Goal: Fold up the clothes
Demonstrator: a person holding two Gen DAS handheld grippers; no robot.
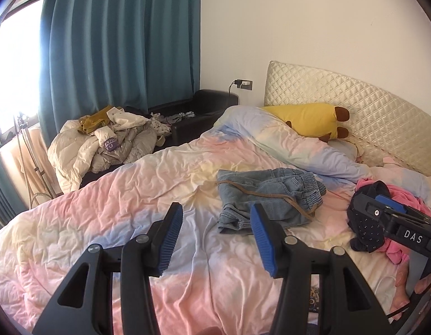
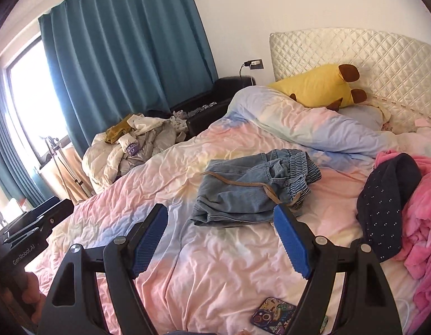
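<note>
Left gripper (image 1: pixel 216 240): blue pads spread wide, empty, above the pastel duvet (image 1: pixel 131 195). Right gripper (image 2: pixel 223 240): spread wide, empty. Denim jeans (image 2: pixel 254 187): bunched on the duvet at 12 o'clock, brown belt (image 2: pixel 243 184) lying across them. Navy dotted garment (image 2: pixel 385 209) on pink clothes (image 2: pixel 422 217): 2 o'clock. Phone (image 2: pixel 274 315): 6 o'clock.

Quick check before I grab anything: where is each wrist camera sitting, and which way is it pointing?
Left wrist: above the near bed edge, facing the headboard; its open left gripper frames the duvet, with the right gripper at the right edge.
Right wrist: further right, same heading; its open jaws frame the jeans, a phone below, and a hand holding the left gripper at left.
Shared: jeans, navy garment, pink garment, yellow plush, curtain.
</note>
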